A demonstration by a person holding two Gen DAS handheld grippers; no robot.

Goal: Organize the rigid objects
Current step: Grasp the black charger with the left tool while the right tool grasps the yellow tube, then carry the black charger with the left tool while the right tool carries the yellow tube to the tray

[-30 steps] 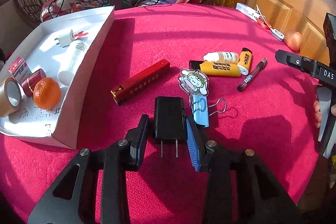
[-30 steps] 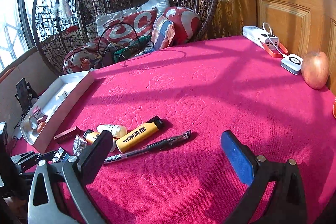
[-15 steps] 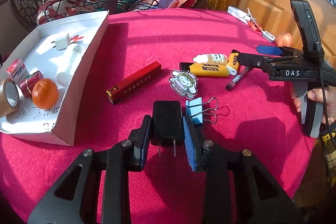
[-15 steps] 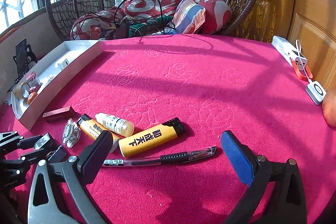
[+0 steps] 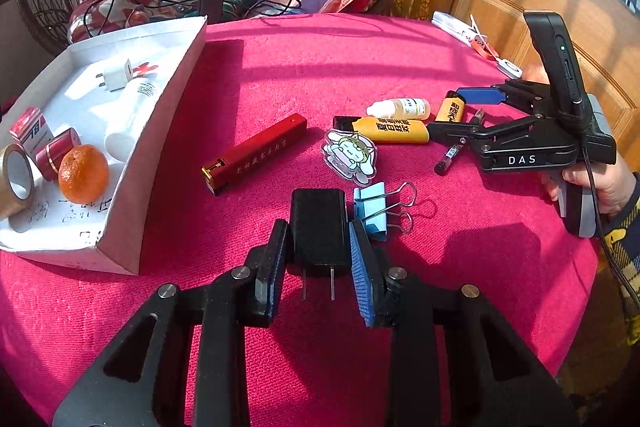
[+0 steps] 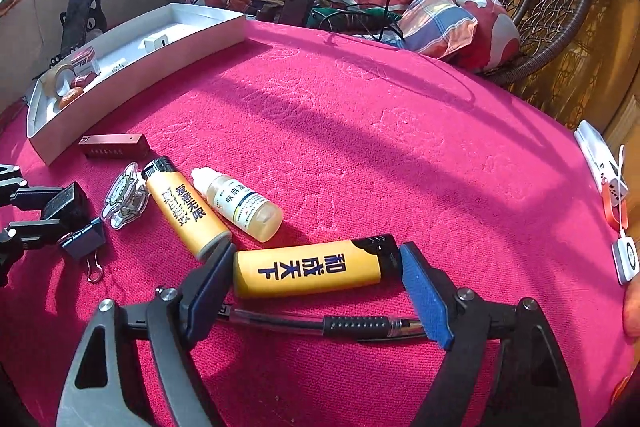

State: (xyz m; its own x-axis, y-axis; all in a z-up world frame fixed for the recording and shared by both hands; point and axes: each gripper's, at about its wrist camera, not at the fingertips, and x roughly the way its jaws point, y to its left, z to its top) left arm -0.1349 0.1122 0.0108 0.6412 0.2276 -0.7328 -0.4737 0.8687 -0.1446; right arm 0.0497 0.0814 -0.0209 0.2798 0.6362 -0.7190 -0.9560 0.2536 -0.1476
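Note:
My left gripper (image 5: 317,229) is shut on a black charger plug (image 5: 318,223), held just above the pink tablecloth with its prongs toward the camera. My right gripper (image 6: 316,263) straddles a yellow lighter (image 6: 312,269) lengthwise. Its jaws are closing, and each pad meets one end of the lighter. A black pen (image 6: 312,323) lies just below the lighter, between the fingers. A second yellow lighter (image 6: 184,211) and a dropper bottle (image 6: 240,205) lie just beyond. A red box (image 5: 256,153), a cartoon charm (image 5: 352,155) and a blue binder clip (image 5: 372,209) lie ahead of the charger.
A white tray (image 5: 168,131) at the left holds an orange, a tape roll, a white plug and a bottle. A white power strip (image 6: 600,155) lies at the table's right edge. Wicker chairs with cushions and cables stand behind the table.
My right gripper rolled, moved in over the yellow lighter and narrowed its jaws onto it. My left gripper kept still with the charger.

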